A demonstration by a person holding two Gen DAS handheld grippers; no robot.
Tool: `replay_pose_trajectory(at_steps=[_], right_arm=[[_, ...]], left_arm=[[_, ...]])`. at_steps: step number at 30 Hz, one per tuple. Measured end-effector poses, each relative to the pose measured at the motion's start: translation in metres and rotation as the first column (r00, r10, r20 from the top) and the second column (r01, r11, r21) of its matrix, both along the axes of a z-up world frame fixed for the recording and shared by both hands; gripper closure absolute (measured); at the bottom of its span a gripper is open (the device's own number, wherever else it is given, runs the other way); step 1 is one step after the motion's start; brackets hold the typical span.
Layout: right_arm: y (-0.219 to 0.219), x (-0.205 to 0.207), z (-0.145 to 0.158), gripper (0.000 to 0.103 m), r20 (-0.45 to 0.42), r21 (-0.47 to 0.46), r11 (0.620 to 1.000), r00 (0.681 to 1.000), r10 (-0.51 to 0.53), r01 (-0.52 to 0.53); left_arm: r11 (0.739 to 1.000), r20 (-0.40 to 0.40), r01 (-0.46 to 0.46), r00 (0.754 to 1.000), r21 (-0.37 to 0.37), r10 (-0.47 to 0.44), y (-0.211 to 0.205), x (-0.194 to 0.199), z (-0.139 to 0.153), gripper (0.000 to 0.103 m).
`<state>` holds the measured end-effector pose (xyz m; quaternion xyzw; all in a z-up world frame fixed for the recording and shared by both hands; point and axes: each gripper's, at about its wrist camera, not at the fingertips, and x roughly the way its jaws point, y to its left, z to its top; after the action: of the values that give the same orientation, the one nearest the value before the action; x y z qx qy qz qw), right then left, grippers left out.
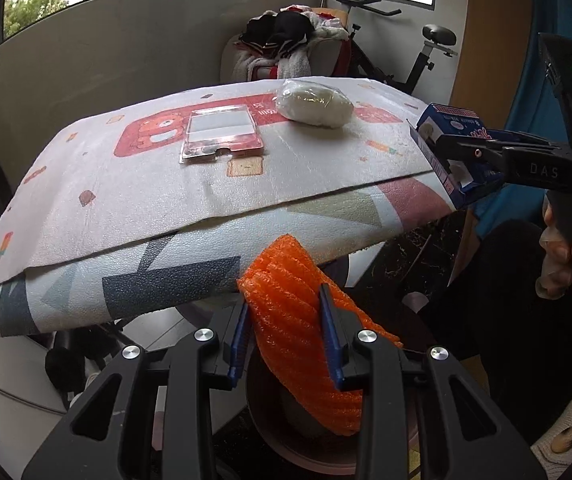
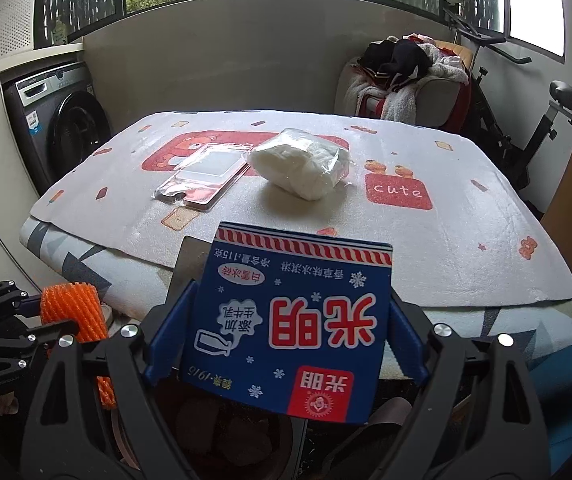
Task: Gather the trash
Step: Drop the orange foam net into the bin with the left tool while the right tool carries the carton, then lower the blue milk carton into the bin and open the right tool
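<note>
Trash lies in four pieces. An orange foam fruit net [image 1: 306, 332] is clamped between the blue pads of the left hand-held gripper [image 1: 288, 344], held off the near edge of the bench [image 1: 125, 280], above a round brownish container [image 1: 298, 456] on the floor. The right hand-held gripper [image 2: 286, 336] is closed on a blue ice-cream carton [image 2: 290, 320] with red-and-white trim and upside-down Chinese print, gripped by its two sides; it hangs just over the bench's near edge. In the left wrist view the same carton shows at the right, out past the bench's right corner, with the right gripper's black body behind it.

On the bench, a clear plastic blister pack [image 1: 221, 132] lies flat on the red bear print of the cloth mat [image 1: 105, 200]. Just to its right, close to the far edge, sits a clear bag stuffed with white material [image 1: 313, 103]; the two look near each other, and whether they touch cannot be told.

Behind the bench stand a chair heaped with clothes [image 2: 406, 76], an exercise bike [image 2: 534, 120] and, at left, a washing machine [image 2: 61, 120].
</note>
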<state>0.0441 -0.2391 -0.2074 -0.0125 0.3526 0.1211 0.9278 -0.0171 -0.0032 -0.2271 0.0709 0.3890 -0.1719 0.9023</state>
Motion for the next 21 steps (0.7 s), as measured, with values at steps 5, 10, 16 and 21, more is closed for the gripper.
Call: replay_pose_trajectory(at_steps=[5,10,16,21], right_arm=[[-0.003,0.0,-0.01,0.018,-0.026,0.027,1.0,1.0,-0.01,0.01],[0.002,-0.001,-0.014,0.018,-0.028,0.015,1.0,1.0,0.01,-0.01],[0.013,-0.003,-0.016,0.018,-0.023,-0.017,0.998,0.998,0.052,-0.053],[0.018,-0.004,-0.018,0.018,-0.039,-0.007,0.995,0.994,0.1,-0.1]], left_arm=[[0.999,-0.037,0.037,0.999,0.015,-0.036,-0.006,0.001,-0.009,0.071],[0.997,-0.052,0.074,0.996,0.033,-0.072,-0.014,0.001,-0.015,0.07],[0.994,-0.035,0.101,0.994,0.043,-0.1,-0.021,-0.001,-0.014,0.033],[0.998,0.027,0.029,0.999,0.052,-0.03,-0.014,-0.003,-0.006,0.016]])
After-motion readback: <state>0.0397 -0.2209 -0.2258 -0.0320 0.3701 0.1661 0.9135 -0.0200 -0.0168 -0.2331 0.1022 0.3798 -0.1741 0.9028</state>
